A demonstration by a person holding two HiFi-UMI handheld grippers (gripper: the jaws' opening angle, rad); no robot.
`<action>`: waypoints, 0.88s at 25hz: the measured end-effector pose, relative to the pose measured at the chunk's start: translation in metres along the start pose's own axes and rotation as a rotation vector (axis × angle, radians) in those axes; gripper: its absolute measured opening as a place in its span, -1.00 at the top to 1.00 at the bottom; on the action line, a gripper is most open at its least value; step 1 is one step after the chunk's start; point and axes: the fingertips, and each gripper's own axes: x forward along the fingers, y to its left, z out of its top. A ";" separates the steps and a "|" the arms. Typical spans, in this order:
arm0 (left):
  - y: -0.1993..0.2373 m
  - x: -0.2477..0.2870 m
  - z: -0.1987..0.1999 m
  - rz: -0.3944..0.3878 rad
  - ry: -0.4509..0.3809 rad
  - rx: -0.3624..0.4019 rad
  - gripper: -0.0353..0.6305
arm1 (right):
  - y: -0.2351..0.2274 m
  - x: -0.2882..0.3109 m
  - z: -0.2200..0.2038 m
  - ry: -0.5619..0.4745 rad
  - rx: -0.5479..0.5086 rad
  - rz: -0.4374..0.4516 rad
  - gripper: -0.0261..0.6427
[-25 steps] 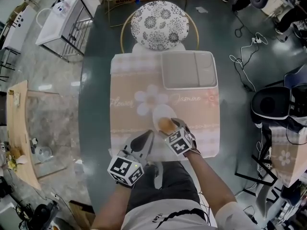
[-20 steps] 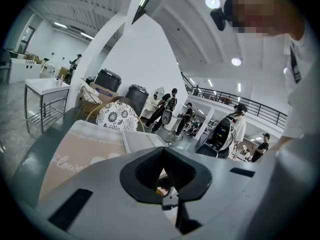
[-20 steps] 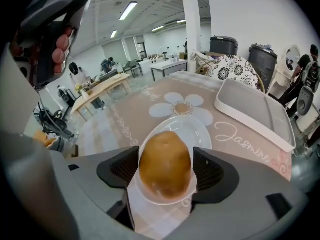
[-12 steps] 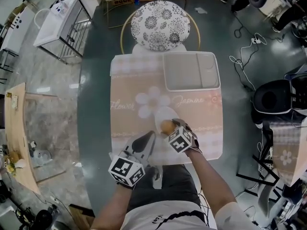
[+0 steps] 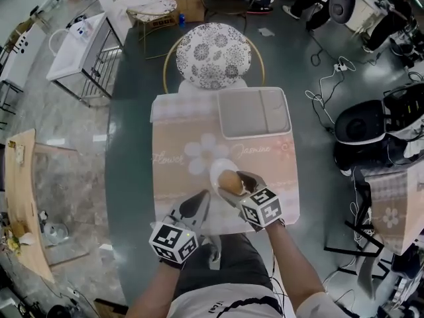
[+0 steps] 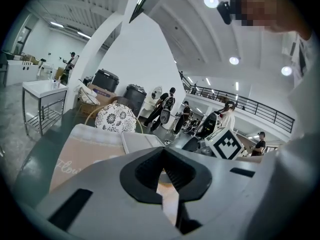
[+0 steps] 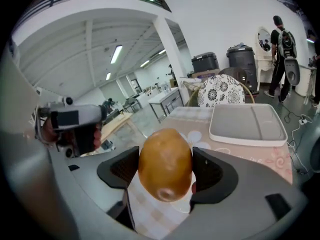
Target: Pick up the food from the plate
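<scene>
A golden-brown oval food piece (image 7: 165,164), like a potato or bread roll, is clamped between the jaws of my right gripper (image 7: 165,171), lifted above the tablecloth. From the head view the food (image 5: 230,181) hovers over a small white plate (image 5: 219,169) near the table's front, with the right gripper (image 5: 240,184) shut on it. My left gripper (image 5: 199,203) hangs at the table's front edge, left of the plate, jaws closed and empty (image 6: 161,171).
A grey two-compartment tray (image 5: 254,112) lies at the back right of the pink flowered tablecloth (image 5: 179,151). A round patterned chair (image 5: 213,55) stands behind the table. Cables and black equipment (image 5: 371,124) sit on the floor to the right.
The right gripper has raised the food a little off the plate and drawn slightly back. The left gripper has stayed near the front edge.
</scene>
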 end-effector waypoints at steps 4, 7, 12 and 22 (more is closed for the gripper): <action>-0.017 -0.003 0.016 -0.020 -0.016 0.024 0.88 | 0.014 -0.031 0.031 -0.090 -0.005 -0.007 0.01; -0.035 -0.008 0.030 -0.038 -0.024 0.048 0.88 | 0.025 -0.051 0.046 -0.133 -0.014 -0.015 0.01; -0.062 -0.018 0.058 -0.056 -0.046 0.084 0.88 | 0.044 -0.084 0.070 -0.196 -0.037 -0.024 0.01; -0.107 -0.041 0.116 -0.096 -0.112 0.134 0.88 | 0.082 -0.155 0.128 -0.375 -0.065 -0.047 0.01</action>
